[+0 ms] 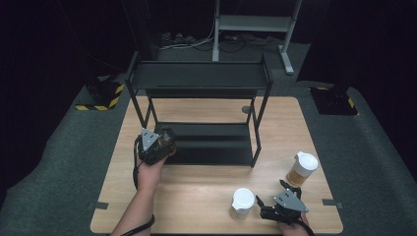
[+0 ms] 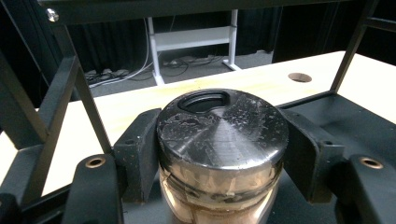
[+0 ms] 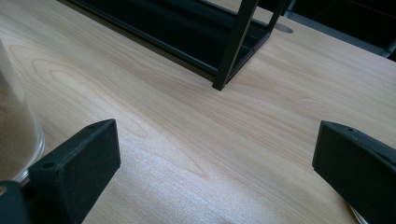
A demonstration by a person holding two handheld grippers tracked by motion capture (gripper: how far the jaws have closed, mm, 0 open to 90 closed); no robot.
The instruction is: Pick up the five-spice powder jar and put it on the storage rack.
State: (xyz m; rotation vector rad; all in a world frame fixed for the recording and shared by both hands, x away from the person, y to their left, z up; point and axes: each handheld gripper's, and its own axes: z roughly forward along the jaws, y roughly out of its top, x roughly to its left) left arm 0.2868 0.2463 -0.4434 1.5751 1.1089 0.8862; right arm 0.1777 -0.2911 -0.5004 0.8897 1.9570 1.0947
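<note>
A clear jar with a black lid (image 2: 222, 135) and brown contents sits between the jaws of my left gripper (image 2: 222, 161), which is shut on it just under the lid. From above, the left gripper (image 1: 164, 140) holds this jar (image 1: 166, 132) at the left front corner of the black rack's lower shelf (image 1: 211, 142). My right gripper (image 1: 272, 193) is open near the table's front right, between two white-lidded jars (image 1: 242, 202) (image 1: 302, 168). In the right gripper view its jaws (image 3: 215, 163) stand wide apart over bare wood, with a glass jar (image 3: 14, 140) at the left edge.
The black two-tier rack (image 1: 199, 74) stands at the middle back of the wooden table (image 1: 196, 189). Its front right leg (image 3: 233, 46) is ahead of the right gripper. A round hole (image 2: 300, 77) is in the tabletop behind the rack.
</note>
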